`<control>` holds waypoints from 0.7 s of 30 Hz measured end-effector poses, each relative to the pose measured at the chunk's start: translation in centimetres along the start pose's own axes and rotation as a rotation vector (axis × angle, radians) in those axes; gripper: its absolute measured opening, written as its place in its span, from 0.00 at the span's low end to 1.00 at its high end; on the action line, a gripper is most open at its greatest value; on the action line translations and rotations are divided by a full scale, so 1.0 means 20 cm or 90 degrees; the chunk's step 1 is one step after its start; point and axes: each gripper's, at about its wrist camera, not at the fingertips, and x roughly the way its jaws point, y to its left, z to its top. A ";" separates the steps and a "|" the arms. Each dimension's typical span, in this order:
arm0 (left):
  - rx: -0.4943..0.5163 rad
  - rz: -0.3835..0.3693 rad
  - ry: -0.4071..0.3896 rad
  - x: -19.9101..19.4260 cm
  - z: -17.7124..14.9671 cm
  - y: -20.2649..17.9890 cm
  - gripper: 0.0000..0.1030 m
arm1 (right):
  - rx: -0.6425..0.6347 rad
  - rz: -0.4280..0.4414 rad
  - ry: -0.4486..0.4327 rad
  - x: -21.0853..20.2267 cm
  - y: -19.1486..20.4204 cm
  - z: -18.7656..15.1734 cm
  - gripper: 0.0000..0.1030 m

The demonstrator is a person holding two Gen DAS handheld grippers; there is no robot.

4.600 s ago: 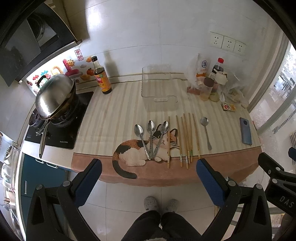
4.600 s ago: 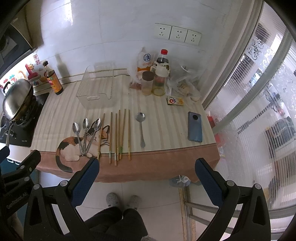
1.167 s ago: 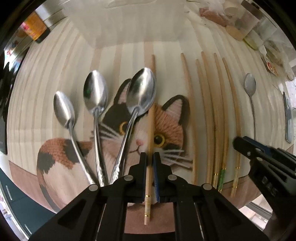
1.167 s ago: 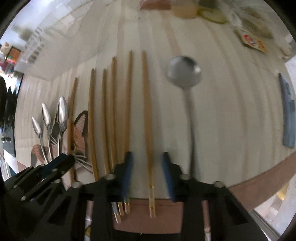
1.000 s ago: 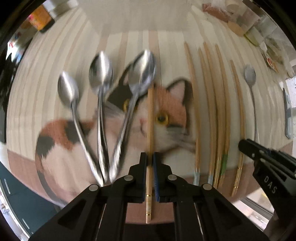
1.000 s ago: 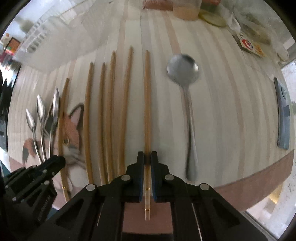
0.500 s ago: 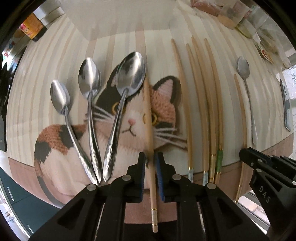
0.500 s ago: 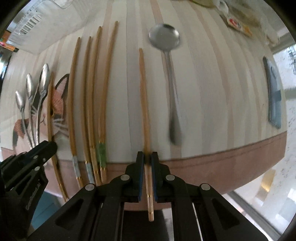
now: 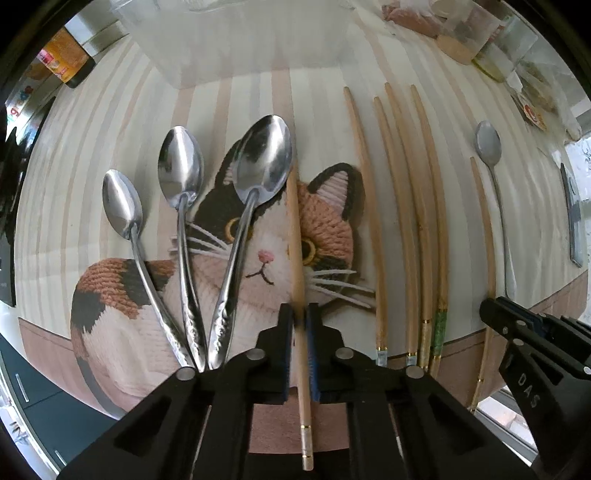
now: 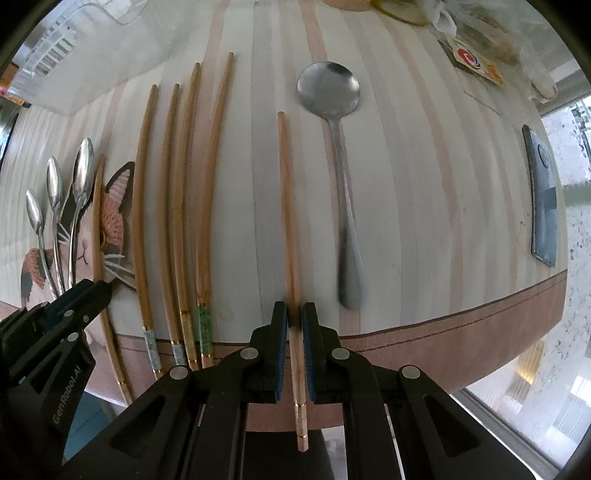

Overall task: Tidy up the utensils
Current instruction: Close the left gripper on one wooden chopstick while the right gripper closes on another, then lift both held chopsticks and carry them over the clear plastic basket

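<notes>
My left gripper [image 9: 300, 317] is shut on a wooden chopstick [image 9: 295, 236] that lies over the cat picture on the cloth. Three steel spoons [image 9: 184, 206] lie fanned to its left. My right gripper [image 10: 293, 317] is shut on another wooden chopstick [image 10: 286, 206], pulled back so its end hangs past the table edge. Several more chopsticks [image 10: 177, 206] lie side by side between the two grippers. A single steel spoon [image 10: 338, 155] lies just right of the right gripper's chopstick. The right gripper also shows in the left wrist view [image 9: 517, 325].
A clear plastic bin [image 9: 236, 33] stands at the back of the striped cloth. A soy sauce bottle [image 9: 66, 62] is at the back left, jars and bags [image 9: 480, 40] at the back right. A phone [image 10: 543, 195] lies at the right edge.
Both grippers closed on their chopsticks about a second ago. Since then each has drawn its chopstick back toward the table's front edge; the right one now overhangs it.
</notes>
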 end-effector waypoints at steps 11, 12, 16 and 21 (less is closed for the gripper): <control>-0.003 0.021 -0.053 -0.23 -0.10 -0.03 0.04 | 0.038 0.055 -0.043 -0.06 -0.15 -0.19 0.07; -0.002 0.024 -0.061 -0.27 -0.11 -0.05 0.04 | 0.038 0.058 -0.048 -0.07 -0.16 -0.20 0.07; -0.008 0.025 -0.092 -0.41 -0.15 -0.08 0.04 | 0.040 0.074 -0.071 -0.15 -0.22 -0.26 0.07; -0.023 0.023 -0.140 -0.59 -0.16 -0.09 0.04 | 0.041 0.104 -0.103 -0.32 -0.32 -0.29 0.07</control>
